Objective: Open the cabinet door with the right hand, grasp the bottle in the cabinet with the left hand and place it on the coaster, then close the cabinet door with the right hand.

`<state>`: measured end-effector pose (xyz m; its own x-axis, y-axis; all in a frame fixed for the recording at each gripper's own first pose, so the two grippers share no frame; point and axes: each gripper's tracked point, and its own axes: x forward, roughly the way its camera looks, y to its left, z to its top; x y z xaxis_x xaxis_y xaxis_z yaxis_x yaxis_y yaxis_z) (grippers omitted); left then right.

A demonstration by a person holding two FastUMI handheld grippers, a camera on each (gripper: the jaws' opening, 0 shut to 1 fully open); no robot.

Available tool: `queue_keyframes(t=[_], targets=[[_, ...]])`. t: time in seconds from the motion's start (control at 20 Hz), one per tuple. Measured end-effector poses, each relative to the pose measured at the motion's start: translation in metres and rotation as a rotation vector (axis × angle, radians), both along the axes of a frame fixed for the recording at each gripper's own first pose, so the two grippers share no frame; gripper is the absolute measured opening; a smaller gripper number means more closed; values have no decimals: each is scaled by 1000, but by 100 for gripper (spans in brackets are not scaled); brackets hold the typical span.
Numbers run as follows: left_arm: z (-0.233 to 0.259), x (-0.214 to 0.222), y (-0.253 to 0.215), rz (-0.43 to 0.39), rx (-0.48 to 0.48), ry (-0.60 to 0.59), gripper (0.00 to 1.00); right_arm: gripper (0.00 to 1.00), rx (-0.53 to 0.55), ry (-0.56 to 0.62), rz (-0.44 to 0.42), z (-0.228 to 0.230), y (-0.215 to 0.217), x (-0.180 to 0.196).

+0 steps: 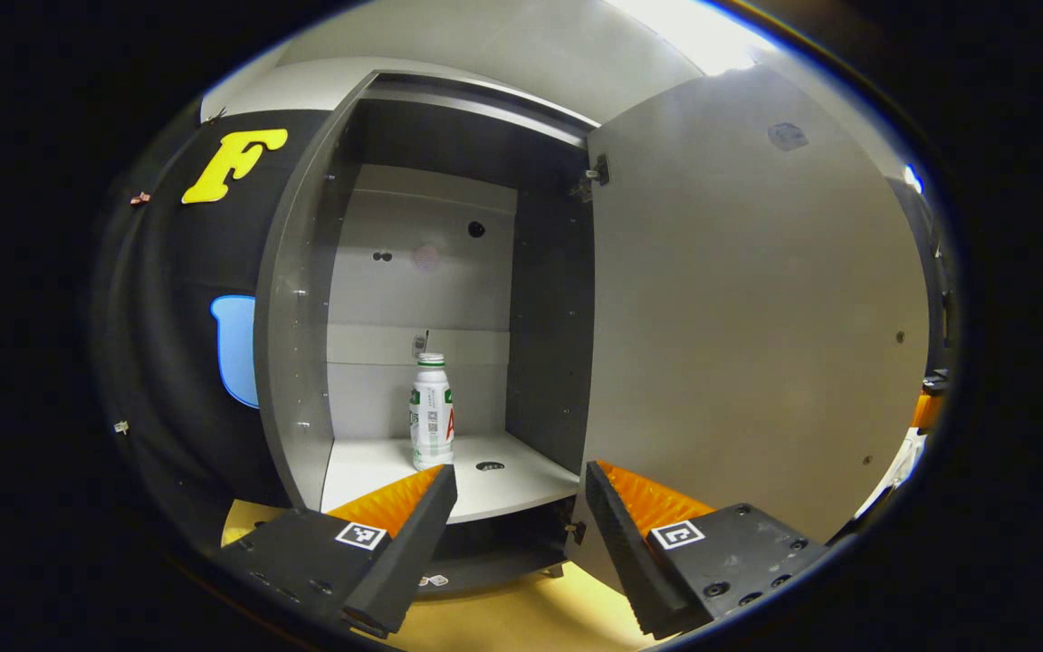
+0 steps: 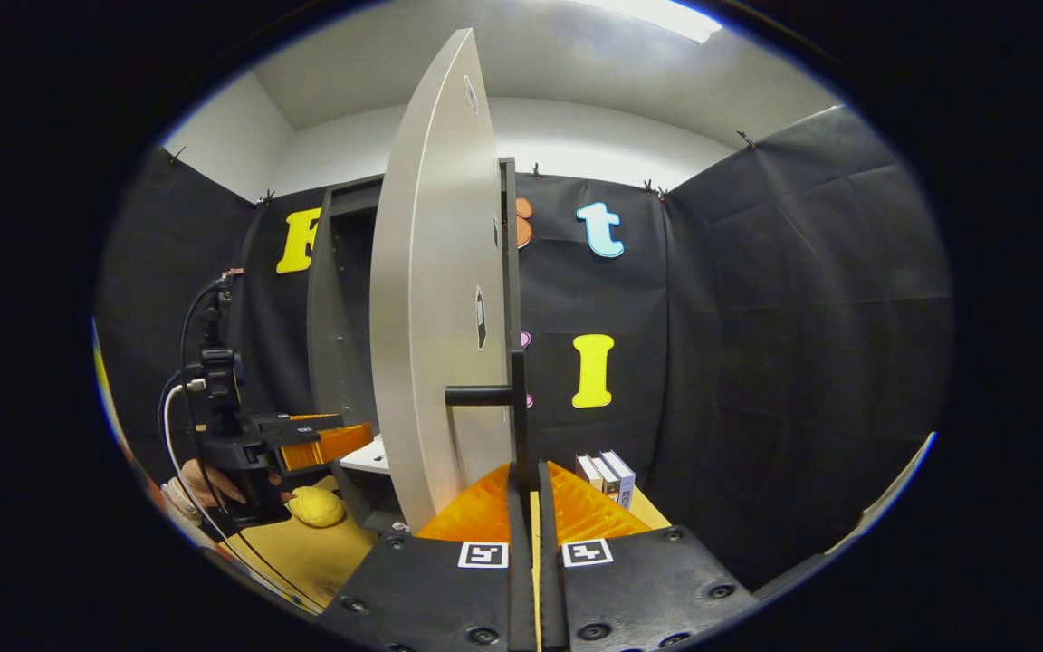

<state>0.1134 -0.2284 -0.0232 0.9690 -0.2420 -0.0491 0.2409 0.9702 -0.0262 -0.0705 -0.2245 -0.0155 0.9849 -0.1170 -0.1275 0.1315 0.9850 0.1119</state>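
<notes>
cabinet door (image 1: pixel 757 308) swung wide, bottle (image 1: pixel 432 412) upright inside (left gripper (image 1: pixel 521 489) agape)

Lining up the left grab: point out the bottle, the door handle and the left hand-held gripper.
bottle (image 1: pixel 432 418): left gripper view, on its white body.
door handle (image 2: pixel 518 398): right gripper view, on the black vertical bar.
left hand-held gripper (image 1: pixel 518 493): left gripper view, midway between its open fingertips.
</notes>
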Motion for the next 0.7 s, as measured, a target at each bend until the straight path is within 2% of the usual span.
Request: queue_keyframes(t=[0.15, 0.2, 0.3, 0.45, 0.5, 0.7], targets=[[0, 0, -1, -1, -3, 4, 90, 7, -21, 12, -18, -2, -6, -12], [-1, 1, -1, -3, -6, 4, 88, 7, -35, 19, -42, -3, -11, -19], [-1, 4, -3, -14, -7, 5, 90, 7, -52, 25, -102, -4, -26, -33], [-1, 7, -6, -33, 14, 0, 91, 7, -10, -4, -130, 7, -23, -50], [-3, 10, -8, -38, 18, -2, 88, 7, -20, -7, -152, 9, -25, -55], [-2, 25, 6, -36, 28, -20, 90, 7, -36, 1, -200, 18, -5, -79]])
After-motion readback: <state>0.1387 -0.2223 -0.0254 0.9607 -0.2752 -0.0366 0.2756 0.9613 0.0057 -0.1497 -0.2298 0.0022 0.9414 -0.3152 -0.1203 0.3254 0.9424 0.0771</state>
